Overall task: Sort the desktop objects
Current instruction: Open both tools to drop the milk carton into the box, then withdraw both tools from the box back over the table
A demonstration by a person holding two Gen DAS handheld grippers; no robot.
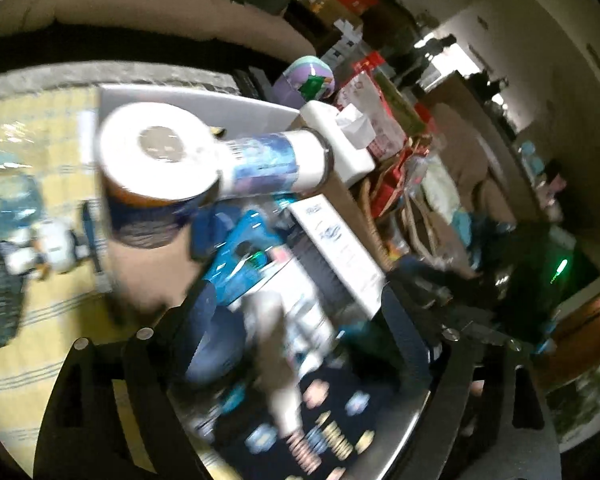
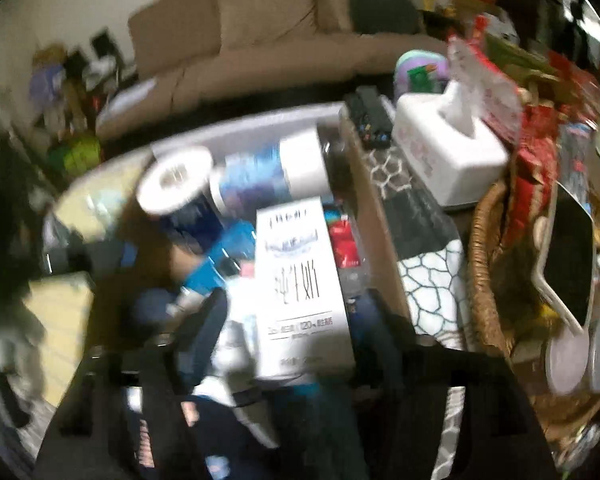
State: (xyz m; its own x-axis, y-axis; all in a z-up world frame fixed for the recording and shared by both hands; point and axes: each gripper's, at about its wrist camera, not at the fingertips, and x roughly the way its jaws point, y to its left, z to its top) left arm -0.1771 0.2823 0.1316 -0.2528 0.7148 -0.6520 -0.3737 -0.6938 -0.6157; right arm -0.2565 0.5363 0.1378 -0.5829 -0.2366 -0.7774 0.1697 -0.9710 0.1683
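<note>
Left gripper [image 1: 296, 316]: jaws wide apart, pads pressing on nothing; blurred items lie between and below them. Right gripper [image 2: 300, 320]: jaws parted, with the white milk carton [image 2: 302, 280] lying between them; it appears untouched by either pad, though blur makes this uncertain.

Just ahead of both sets of jaws, the cardboard box [image 2: 374, 216] already holds the carton, a blue-labelled canister [image 1: 268, 164] lying on its side, a white-lidded tub [image 1: 156, 168] and blue packets.

Beyond the right jaw, outside the box, remain a tissue box [image 2: 448, 156], remote controls [image 2: 370, 120] and a wicker basket [image 2: 486, 264] of snacks. Judgement: sorting is partly complete.

Carton: rigid, rectangular, printed in dark characters.
</note>
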